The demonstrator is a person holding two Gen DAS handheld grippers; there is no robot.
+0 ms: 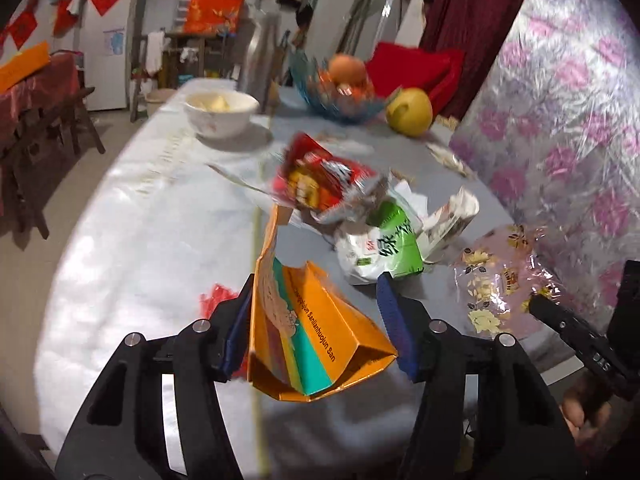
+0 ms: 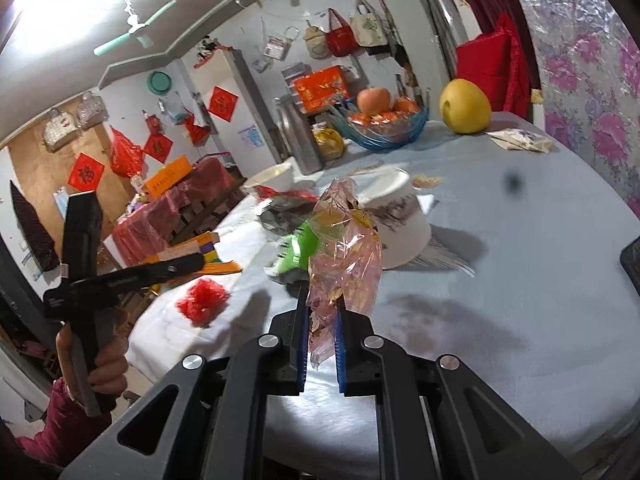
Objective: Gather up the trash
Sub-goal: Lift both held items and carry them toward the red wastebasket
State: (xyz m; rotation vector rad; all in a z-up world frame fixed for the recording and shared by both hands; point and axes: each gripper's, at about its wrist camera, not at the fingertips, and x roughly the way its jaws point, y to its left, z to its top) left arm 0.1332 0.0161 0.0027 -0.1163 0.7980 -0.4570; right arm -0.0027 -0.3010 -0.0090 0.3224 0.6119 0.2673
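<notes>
Pale grey cloth covers the round table (image 1: 132, 216), which stands in a cluttered room with red paper squares on the walls. Over its near edge the left gripper (image 1: 316, 320) has a crushed orange cardboard box (image 1: 304, 340) between its blue pads; the left pad touches the box, but whether the right one presses it I cannot tell. Just beyond lie a green-and-white packet (image 1: 384, 246) and a red snack wrapper (image 1: 320, 180). The right gripper (image 2: 322, 320) is clamped on a crumpled pink floral cellophane sheet (image 2: 346, 256) raised above the cloth, near a tipped white paper cup (image 2: 400, 220).
</notes>
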